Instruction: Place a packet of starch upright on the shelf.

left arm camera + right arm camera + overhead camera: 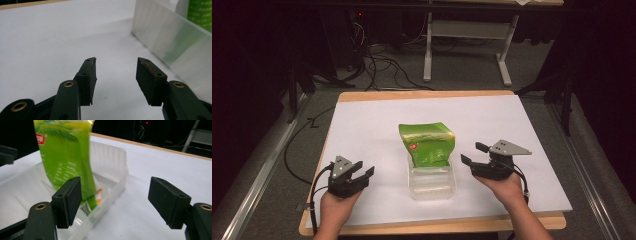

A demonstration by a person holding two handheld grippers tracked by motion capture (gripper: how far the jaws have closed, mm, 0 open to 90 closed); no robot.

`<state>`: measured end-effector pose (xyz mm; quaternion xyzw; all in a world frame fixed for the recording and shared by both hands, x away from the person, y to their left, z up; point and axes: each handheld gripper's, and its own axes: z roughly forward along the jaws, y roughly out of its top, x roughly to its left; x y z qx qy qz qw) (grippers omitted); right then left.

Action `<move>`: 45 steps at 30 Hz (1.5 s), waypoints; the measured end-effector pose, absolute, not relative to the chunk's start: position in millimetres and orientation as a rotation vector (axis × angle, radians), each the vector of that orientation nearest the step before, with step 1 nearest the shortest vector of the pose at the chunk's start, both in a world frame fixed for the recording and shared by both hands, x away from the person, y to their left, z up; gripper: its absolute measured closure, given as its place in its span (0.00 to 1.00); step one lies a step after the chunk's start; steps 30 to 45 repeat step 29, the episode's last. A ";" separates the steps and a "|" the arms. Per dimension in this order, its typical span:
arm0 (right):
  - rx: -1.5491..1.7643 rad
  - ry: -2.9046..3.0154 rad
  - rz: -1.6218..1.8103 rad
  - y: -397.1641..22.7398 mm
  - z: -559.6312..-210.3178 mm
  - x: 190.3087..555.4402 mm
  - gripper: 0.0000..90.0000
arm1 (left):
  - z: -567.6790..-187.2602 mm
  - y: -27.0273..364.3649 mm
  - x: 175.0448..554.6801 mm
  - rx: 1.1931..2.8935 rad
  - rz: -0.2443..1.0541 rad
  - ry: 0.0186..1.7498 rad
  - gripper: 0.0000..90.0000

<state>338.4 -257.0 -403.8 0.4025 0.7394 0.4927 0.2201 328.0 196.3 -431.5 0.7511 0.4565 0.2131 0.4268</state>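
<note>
Green and glossy, the snack bag (428, 144) stands in the clear plastic bin (432, 189) at the centre of the high view, its lower end down inside the bin's far half and its top leaning toward the upper part of the frame. Both sit on the white tabletop (362, 125).

Neither tool holds anything. The left tool (360, 170) sits at the lower left of the high view with its jaws spread and only bare tabletop between them; in the left gripper view the bin wall (172, 37) runs along the upper right, near but apart from the pads. The right tool (473, 153) is at the lower right, jaws wide, just beside the bin's right wall. In the right gripper view the bag (65, 152) rises at the upper left behind the left-hand pad, and the bin (110, 172) crosses the middle of the frame.

The step in hand looks like letting go and backing off once the bag is placed. To do it well, keep both tools spread and draw them outward without brushing the bin walls, since the bag leans and may tip with a nudge. Whether the bag's bottom edge rests flat on the bin floor is hard to tell through the cloudy plastic.
</note>
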 end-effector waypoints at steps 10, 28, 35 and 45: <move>1.202 1.975 1.284 -312.0 -415.1 317.4 0.33 | -438.6 202.0 332.1 1.865 0.516 1.182 0.53; 1.236 2.033 1.248 -308.9 -428.0 325.8 0.36 | -438.1 197.4 330.7 1.857 0.522 1.194 0.52; 1.230 2.035 1.248 -309.4 -428.2 326.4 0.36 | -437.9 197.4 330.7 1.857 0.519 1.194 0.52; 1.230 2.035 1.248 -309.4 -428.2 326.4 0.36 | -437.9 197.4 330.7 1.857 0.519 1.194 0.52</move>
